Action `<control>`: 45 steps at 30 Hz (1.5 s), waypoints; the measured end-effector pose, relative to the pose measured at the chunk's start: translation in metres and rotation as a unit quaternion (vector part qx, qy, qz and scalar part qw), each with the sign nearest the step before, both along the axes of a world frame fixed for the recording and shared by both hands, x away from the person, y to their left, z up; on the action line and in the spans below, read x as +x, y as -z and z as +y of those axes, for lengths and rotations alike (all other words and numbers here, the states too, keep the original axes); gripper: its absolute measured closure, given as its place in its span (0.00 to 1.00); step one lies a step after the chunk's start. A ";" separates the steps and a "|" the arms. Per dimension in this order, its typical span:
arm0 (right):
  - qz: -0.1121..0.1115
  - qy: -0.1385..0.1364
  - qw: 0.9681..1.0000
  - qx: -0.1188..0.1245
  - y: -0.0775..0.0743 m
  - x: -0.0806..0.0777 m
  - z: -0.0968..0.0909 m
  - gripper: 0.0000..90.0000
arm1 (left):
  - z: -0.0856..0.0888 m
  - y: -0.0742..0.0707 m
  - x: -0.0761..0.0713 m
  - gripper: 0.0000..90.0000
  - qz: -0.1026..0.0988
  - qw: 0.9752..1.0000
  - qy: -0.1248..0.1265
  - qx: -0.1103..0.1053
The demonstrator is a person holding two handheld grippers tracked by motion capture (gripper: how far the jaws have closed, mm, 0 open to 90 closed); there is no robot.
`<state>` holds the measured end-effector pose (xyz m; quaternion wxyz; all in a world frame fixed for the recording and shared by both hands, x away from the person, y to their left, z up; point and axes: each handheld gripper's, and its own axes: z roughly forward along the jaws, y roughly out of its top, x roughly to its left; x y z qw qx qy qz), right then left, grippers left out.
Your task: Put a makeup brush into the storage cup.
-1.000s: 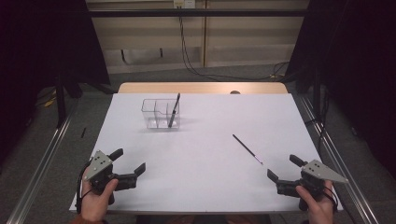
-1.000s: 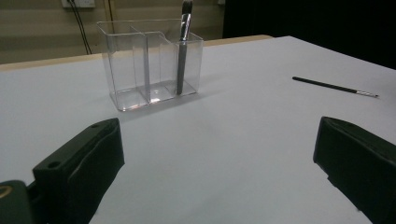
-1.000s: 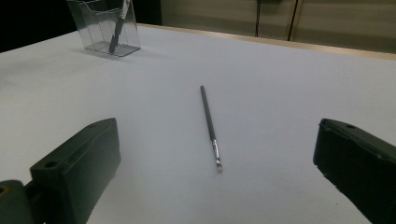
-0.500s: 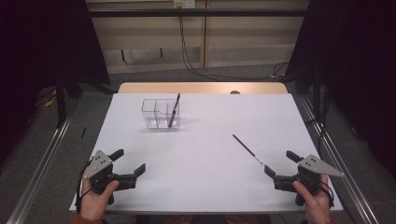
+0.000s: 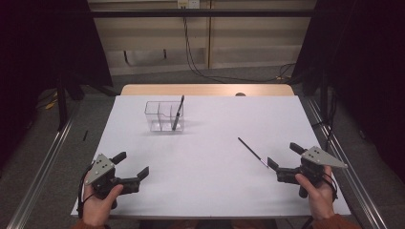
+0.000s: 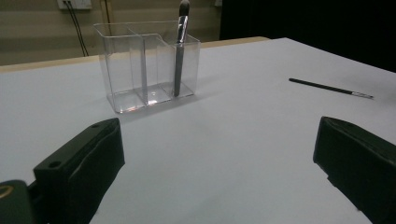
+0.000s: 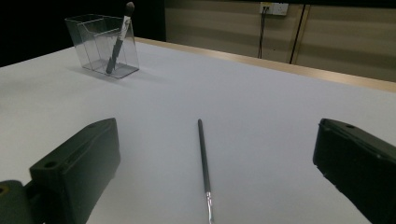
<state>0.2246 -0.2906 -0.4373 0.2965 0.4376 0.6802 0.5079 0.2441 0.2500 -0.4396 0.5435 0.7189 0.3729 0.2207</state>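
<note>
Your right gripper [image 5: 282, 160] stands wide open near the table's right front corner, jaws well apart and gripping nothing. In the right gripper view its two black jaws frame the thin black brush [image 7: 203, 163], which lies flat on the white table [image 5: 210, 191] straight ahead, pointing lengthwise between them, with its metal ferrule and fine tip nearest you. From the high view that brush [image 5: 252, 152] lies at a slant, its near end just beside the inner jaw of your right gripper; whether they touch cannot be told.

Your left gripper [image 5: 131, 164] is also wide open and empty, resting low near the left front of the table. Its own view looks across bare tabletop to the clear plastic organizer [image 6: 145, 65], well apart from the jaws, toward the far side. A larger makeup brush [image 6: 180, 46] stands nearly upright in the organizer's right-hand compartment, bristles up, leaning slightly.
</note>
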 end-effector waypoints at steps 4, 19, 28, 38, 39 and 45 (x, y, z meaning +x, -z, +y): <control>-0.002 -0.003 1.000 -0.004 -0.003 0.008 0.004 0.00 | 0.000 0.000 0.000 0.02 0.001 1.000 0.001 0.000; -0.001 -0.020 1.000 -0.011 -0.014 0.034 0.013 0.01 | -0.002 0.000 0.000 0.02 0.001 1.000 0.006 -0.001; -0.005 -0.029 0.999 -0.016 -0.023 0.052 0.020 0.01 | -0.003 -0.001 0.002 0.02 0.002 1.000 0.009 -0.003; 0.009 -0.036 0.998 -0.049 -0.025 0.070 0.027 0.01 | -0.003 -0.001 0.003 0.03 0.001 1.000 0.013 -0.001; 0.018 -0.036 0.998 -0.056 -0.025 0.072 0.027 0.02 | -0.003 -0.001 0.003 0.03 0.000 1.000 0.013 0.000; 0.058 -0.058 0.994 -0.066 -0.024 0.078 0.029 0.02 | -0.003 -0.001 0.003 0.03 0.001 1.000 0.014 0.002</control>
